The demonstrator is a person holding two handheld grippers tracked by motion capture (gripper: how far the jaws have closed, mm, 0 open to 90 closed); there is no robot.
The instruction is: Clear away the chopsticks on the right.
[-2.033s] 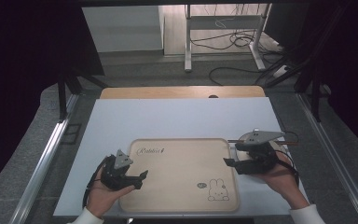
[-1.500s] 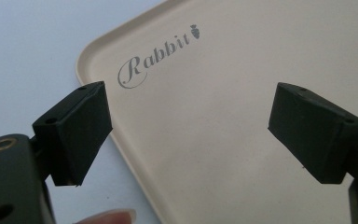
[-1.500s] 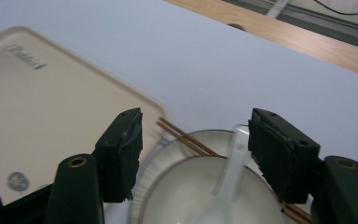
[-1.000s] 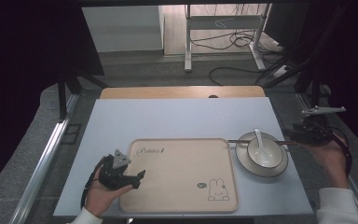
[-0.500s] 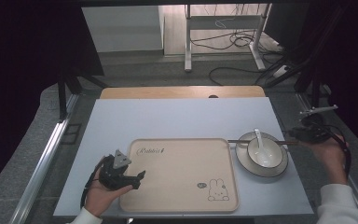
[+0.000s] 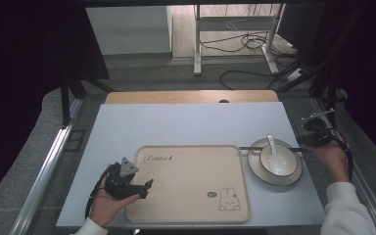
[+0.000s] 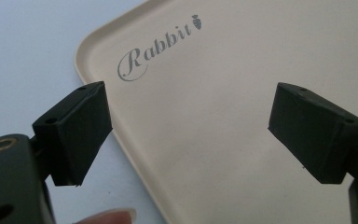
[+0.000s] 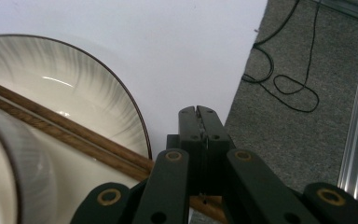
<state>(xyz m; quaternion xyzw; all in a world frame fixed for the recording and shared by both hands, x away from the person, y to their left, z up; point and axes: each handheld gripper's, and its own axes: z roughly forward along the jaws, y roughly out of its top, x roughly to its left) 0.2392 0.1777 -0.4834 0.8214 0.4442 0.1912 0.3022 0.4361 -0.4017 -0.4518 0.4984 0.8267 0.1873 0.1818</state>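
Now right tongs (image 8: 200,112) clenched on slim wooden chopsticks (image 8: 65,128) across glossy round plate (image 8: 98,88); left tongs (image 7: 189,135) released over smooth beige tray (image 7: 214,84).

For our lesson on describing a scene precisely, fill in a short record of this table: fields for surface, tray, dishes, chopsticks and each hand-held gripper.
surface: white table
tray: beige tray printed with "Rabbit" and a rabbit drawing, bare
dishes: plate right of the tray, bowl on it, spoon in the bowl
chopsticks: wooden chopsticks lying across the plate
left hand-held gripper: jaws open over the tray's corner
right hand-held gripper: jaws just closed, shut at the chopsticks' end, which runs beneath them
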